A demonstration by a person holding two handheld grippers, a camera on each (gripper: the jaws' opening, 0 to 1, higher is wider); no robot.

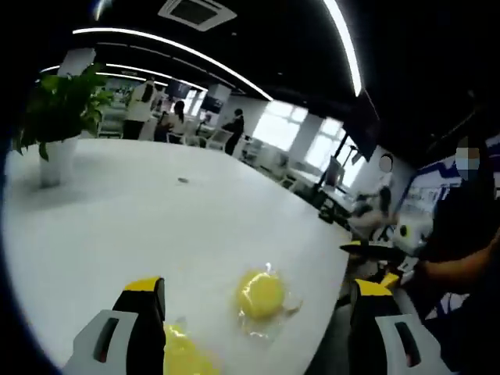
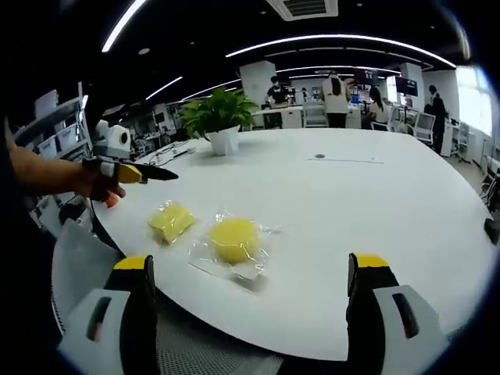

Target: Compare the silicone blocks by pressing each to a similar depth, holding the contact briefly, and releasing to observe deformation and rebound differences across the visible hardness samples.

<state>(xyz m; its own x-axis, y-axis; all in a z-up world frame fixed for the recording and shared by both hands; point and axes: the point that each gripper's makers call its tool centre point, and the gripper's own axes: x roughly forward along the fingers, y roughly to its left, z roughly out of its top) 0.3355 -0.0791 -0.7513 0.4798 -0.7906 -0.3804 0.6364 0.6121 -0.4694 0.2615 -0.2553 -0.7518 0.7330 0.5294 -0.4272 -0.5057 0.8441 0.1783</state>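
Left gripper view: left tongs (image 1: 258, 328) stood wide apart and held nothing, yellow-tipped jaws rising at either side of the lower frame. Going left to right: a potted plant (image 1: 58, 117) at the far left of the white worktop (image 1: 156, 226); a rectangular yellow block (image 1: 183, 355) in a clear wrapper, close against the left jaw at the bottom edge; then a round yellow block (image 1: 260, 294), also wrapped, lying between the jaws but ahead of them, not touched. At the right edge a person's arm and the other tongs came in, too blurred to read their state there.

Right gripper view: at the left, the person's hand carried the left tongs (image 2: 152, 173), pointed over the worktop edge (image 2: 351, 234) and above it, apart from both blocks. Next came the rectangular block (image 2: 171, 222), then just beside it the round block (image 2: 233, 239), both near the front edge of the worktop. The plant (image 2: 219, 117) stood well behind. The right tongs (image 2: 248, 301) were spread wide and empty, short of the worktop edge.

Judgement: no press was under way; both tongs hung clear of the samples. The blocks lay side by side near the edge, probably so each could be reached and pressed in turn. The wrappers may slip under pressure.
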